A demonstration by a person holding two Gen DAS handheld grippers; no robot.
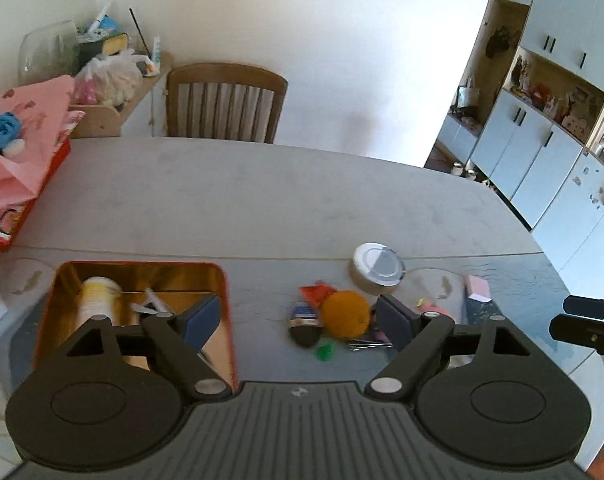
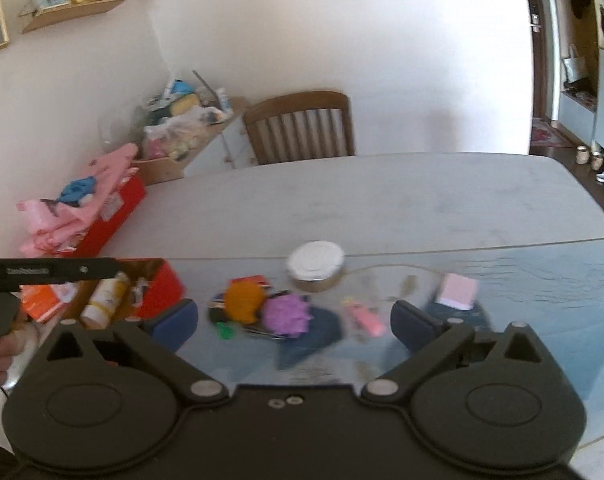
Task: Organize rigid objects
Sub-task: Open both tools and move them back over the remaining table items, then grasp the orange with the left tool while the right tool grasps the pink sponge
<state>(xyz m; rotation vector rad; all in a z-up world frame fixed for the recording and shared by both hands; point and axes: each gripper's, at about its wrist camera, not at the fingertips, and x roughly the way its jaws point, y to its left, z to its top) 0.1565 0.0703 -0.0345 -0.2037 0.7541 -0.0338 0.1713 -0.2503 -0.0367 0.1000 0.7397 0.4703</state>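
A red tin box (image 1: 227,320) with a gold inside stands at the near left of the table and holds a yellow-white bottle (image 1: 95,300); the box also shows in the right wrist view (image 2: 161,292). A cluster lies in the middle: an orange ball (image 1: 346,314), a dark oval object (image 1: 304,324), a green piece (image 1: 326,351), a round tin with a silver lid (image 1: 378,266). The right wrist view adds a purple pompom (image 2: 285,314), a pink item (image 2: 368,320) and a pink pad (image 2: 458,290). My left gripper (image 1: 299,322) is open above the cluster. My right gripper (image 2: 293,324) is open and empty.
A wooden chair (image 1: 221,104) stands at the table's far side. A red box under pink cloth (image 1: 21,160) sits at the far left. A cluttered wooden shelf (image 1: 109,80) is behind it. Cabinets (image 1: 542,120) line the right wall.
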